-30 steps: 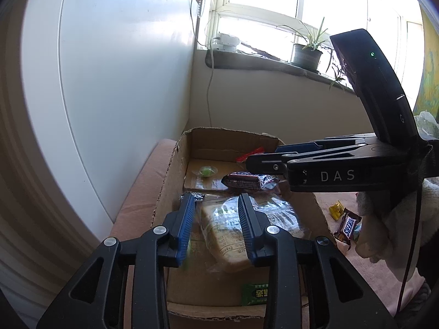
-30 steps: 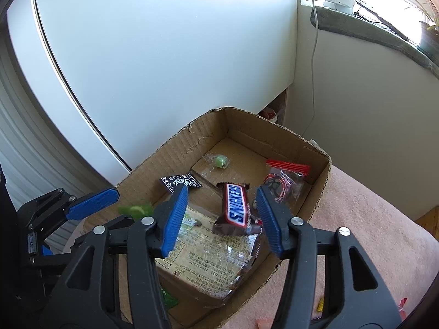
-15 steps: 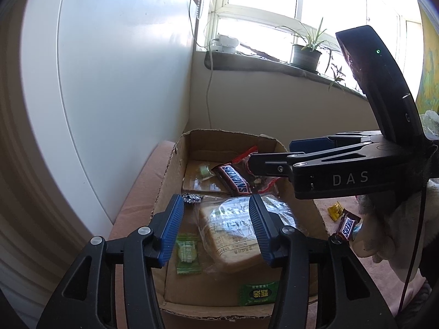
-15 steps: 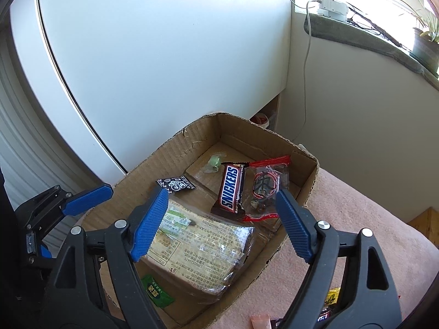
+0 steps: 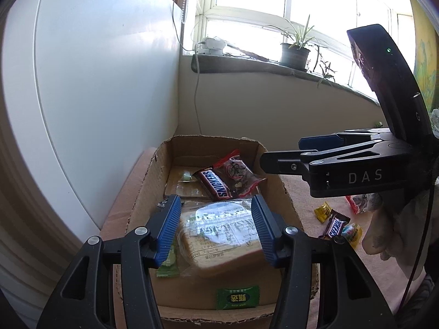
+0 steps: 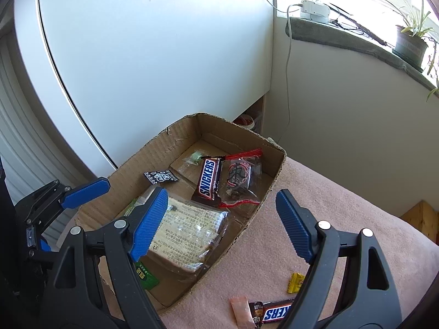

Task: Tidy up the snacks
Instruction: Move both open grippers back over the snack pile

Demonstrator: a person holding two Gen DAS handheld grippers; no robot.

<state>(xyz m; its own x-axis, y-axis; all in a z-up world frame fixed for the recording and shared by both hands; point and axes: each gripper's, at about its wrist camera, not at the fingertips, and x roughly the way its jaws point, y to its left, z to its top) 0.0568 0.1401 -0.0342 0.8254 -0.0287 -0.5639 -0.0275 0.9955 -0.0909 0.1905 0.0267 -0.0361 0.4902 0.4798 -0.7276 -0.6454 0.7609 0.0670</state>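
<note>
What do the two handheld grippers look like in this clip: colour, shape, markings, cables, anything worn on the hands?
Both the left gripper and the right gripper are black clamp-style frames with silver rivets and ribbed blue finger pads. The right one's side reads "DAS", with a green-lit black module above, a thin dark cable and a pale fuzzy sleeve.

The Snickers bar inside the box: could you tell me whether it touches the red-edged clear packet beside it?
Touching. In the right wrist view the Snickers bar lies against the red-edged packet, their edges overlapping, no cardboard between.

Lighting/quality: bright daylight, sharp.
Window [image 5: 274,8] blown out; glare on bread bag [image 5: 219,211]; fisheye bend, dark corners.
</note>
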